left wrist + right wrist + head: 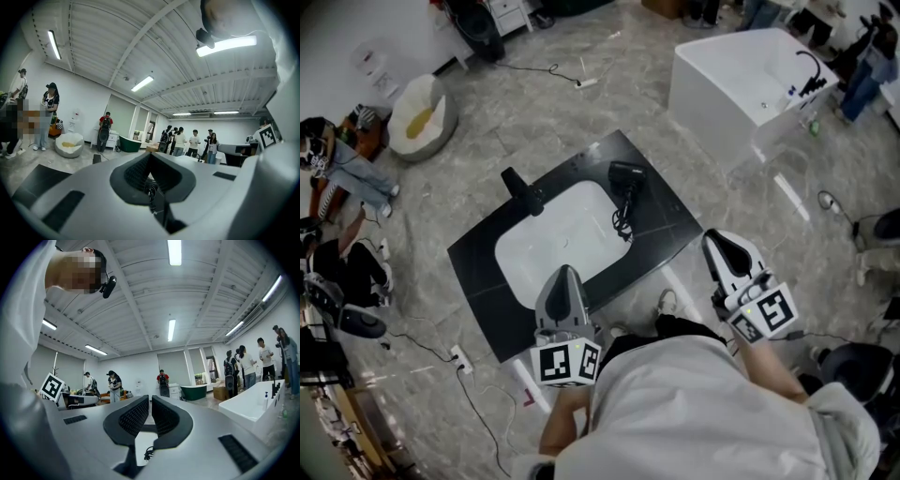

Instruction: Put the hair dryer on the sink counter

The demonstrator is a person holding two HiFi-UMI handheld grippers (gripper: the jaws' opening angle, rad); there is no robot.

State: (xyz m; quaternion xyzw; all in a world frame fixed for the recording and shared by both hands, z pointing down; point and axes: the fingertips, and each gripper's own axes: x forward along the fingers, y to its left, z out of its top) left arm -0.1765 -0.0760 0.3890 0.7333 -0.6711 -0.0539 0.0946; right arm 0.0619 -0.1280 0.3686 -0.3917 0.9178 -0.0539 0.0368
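The black hair dryer [627, 178] lies on the black sink counter [666, 211], just right of the white basin [558, 246]. Its cord [623, 225] coils over the basin's rim. My left gripper [565, 274] hangs over the counter's near edge, pointing level, with its jaws shut and empty [149, 157]. My right gripper [717, 239] is off the counter's right corner, well short of the dryer. Its pads [140, 414] stand together with only a thin slit between them and nothing in it. A bit of black cord [151, 190] shows below the left jaws.
A black faucet [525, 192] stands at the basin's far left. A white bathtub [741, 84] is at the back right and a round white cushion [422, 117] at the back left. Cables and a power strip [461, 358] lie on the floor. Several people stand about the room.
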